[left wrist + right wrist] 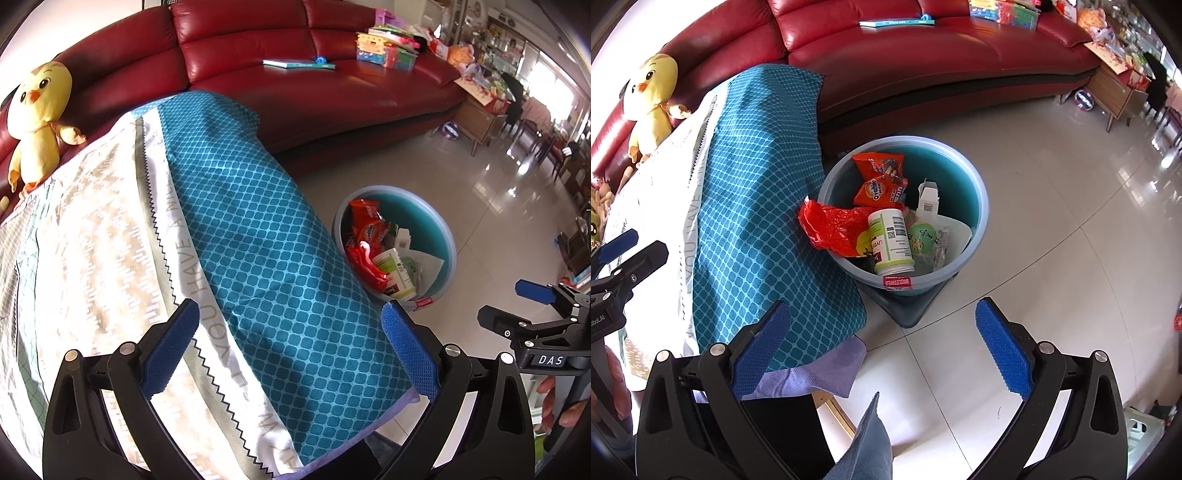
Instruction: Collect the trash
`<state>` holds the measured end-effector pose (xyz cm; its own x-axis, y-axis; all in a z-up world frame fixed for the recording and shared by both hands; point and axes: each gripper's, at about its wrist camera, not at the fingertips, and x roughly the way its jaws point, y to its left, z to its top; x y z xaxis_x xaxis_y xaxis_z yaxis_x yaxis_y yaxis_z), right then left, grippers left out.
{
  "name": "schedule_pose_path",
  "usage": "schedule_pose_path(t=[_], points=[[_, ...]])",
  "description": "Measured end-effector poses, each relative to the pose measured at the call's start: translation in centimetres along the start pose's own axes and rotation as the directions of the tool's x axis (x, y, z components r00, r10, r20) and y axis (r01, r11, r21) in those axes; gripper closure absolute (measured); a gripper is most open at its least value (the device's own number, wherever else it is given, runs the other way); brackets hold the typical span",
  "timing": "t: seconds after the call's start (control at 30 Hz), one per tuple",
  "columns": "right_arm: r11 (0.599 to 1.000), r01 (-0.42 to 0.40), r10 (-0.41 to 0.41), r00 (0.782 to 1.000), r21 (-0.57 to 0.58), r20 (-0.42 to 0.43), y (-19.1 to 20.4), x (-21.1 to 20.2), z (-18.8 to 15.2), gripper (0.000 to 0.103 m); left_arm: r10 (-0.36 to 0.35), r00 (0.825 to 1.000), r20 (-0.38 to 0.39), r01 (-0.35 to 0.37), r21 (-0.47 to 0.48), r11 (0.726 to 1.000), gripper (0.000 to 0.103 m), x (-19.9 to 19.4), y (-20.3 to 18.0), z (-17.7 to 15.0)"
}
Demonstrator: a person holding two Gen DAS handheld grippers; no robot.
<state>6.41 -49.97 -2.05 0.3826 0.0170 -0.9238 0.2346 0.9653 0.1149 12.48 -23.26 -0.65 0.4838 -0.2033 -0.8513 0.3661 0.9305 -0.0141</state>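
A round blue bin (979, 199) (448, 240) stands on the tiled floor beside a cloth-covered table (240, 229) (757, 206). Inside lie orange snack wrappers (881, 181), a red plastic bag (827, 225) hanging over the rim, a white bottle (890, 240) (395, 273), a small white carton (929, 199) and a clear green-labelled packet (925, 236). My left gripper (291, 354) is open above the tablecloth, with nothing between its fingers. My right gripper (882, 354) is open above the floor, just short of the bin, and holds nothing.
A red leather sofa (332, 88) curves behind the table, with a book (299, 64), toys (388, 48) and a yellow plush chick (40, 110) on it. A ball (1084, 99) and a wooden cabinet (1119, 96) stand far right. Glossy floor tiles (1052, 258) spread right of the bin.
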Motion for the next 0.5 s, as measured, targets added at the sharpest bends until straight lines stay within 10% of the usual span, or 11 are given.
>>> schedule_pose_path(t=[0.5], points=[[0.999,0.048,-0.048,0.999,-0.025,0.015,0.02,-0.06,0.04,0.007,0.013,1.000,-0.005,-0.013,0.009,1.000,0.004,0.12,-0.09,-0.08]])
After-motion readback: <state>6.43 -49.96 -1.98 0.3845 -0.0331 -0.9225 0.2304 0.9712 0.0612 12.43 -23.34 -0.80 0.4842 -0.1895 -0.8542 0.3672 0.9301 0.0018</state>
